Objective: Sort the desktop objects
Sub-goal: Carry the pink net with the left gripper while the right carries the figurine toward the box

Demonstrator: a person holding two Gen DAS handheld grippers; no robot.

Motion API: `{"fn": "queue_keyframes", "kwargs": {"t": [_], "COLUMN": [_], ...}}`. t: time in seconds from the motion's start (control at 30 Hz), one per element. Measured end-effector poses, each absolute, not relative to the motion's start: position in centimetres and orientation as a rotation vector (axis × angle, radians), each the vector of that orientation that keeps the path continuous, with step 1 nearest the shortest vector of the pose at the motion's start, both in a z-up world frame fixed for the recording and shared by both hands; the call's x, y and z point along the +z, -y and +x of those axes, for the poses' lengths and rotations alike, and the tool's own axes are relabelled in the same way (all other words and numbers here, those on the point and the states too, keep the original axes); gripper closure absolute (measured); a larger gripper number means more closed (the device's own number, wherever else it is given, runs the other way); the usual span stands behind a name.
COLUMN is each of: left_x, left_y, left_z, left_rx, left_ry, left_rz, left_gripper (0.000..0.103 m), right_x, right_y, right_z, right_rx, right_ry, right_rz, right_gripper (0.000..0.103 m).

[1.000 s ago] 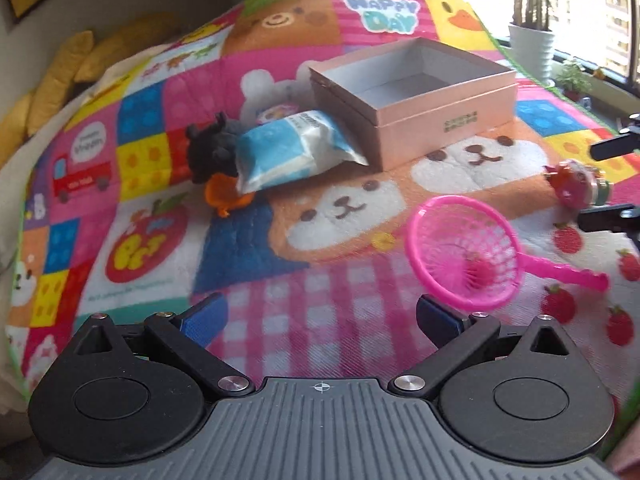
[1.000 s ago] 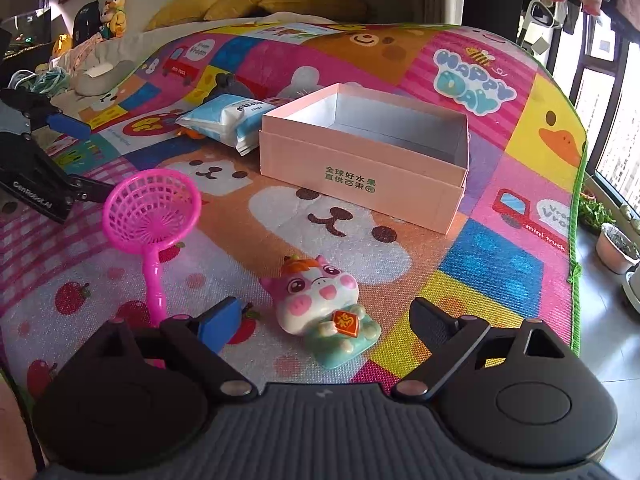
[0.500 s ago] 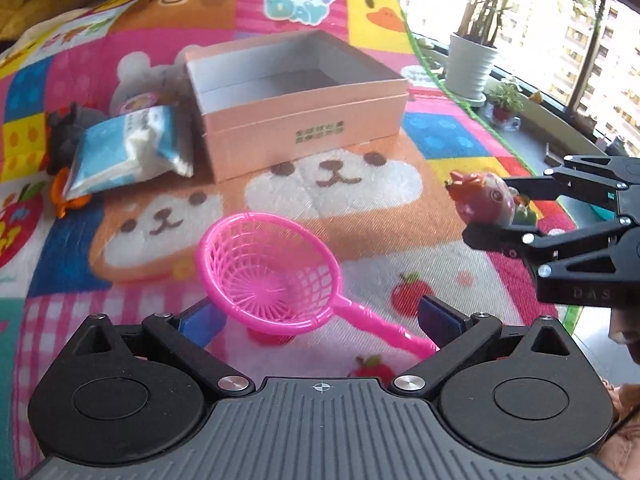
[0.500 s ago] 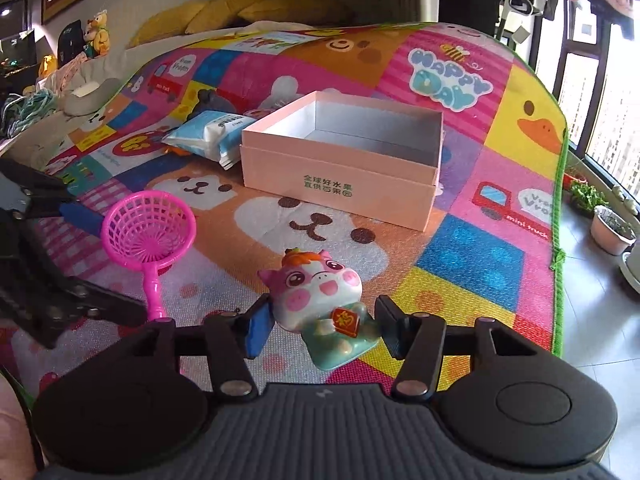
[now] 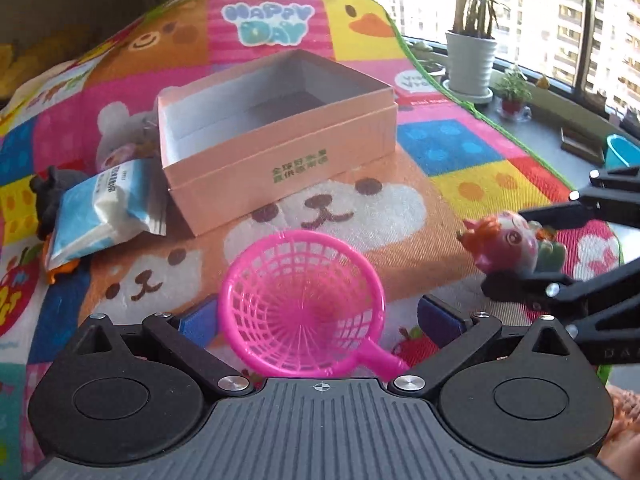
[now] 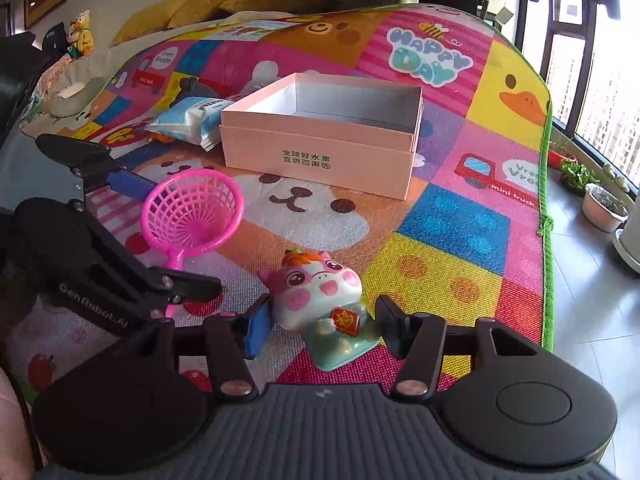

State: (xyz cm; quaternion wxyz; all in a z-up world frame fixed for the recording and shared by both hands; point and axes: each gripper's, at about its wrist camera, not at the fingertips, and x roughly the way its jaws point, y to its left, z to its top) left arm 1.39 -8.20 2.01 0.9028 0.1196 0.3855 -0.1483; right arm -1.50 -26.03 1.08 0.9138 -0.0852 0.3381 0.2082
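R gripper (image 6: pixel 322 318) angled down, jaws just closed, clamped on 1 glossy pink pig figurine (image 6: pixel 320 300) on colourful cartoon mat (image 6: pixel 452 216). L gripper (image 5: pixel 316 316) angled down, wide open astride 1 pink plastic net scoop (image 5: pixel 304 300), not gripping. 1 open pink cardboard box (image 6: pixel 320 148) beyond; 1 blue-white packet (image 5: pixel 100 208) beside it.

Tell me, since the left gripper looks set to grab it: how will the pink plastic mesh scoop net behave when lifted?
The pink plastic mesh scoop net probably weighs little, being open lattice. Its thin hoop may flex if squeezed across. With the round basket heavier than the slim handle, it could swing down from a handle grip. The left gripper stands open around it.
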Motion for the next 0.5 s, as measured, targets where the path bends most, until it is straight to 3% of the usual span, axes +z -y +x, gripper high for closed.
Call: {"fn": "queue_keyframes", "kwargs": {"t": [0.13,0.17,0.5], "left_x": [1.9,1.9,4.6], "left_y": [8.8,8.9,5.8], "left_z": [1.4,1.1,-3.9], "left_rx": [-0.335,-0.343,-0.379], "left_ry": [-0.78,-0.774,-0.717], "left_rz": [0.238,0.255,0.302], "left_gripper": [0.002,0.016,0.015], "right_x": [1.0,1.1,3.7], "right_y": [26.4,26.6,25.7], "right_z": [-1.6,-1.7,-3.5], "right_rx": [0.398,0.397,0.442], "right_ry": [-0.693,-0.691,-0.622], "right_rz": [-0.193,-0.192,-0.206], "right_gripper": [0.048,0.048,0.048]}}
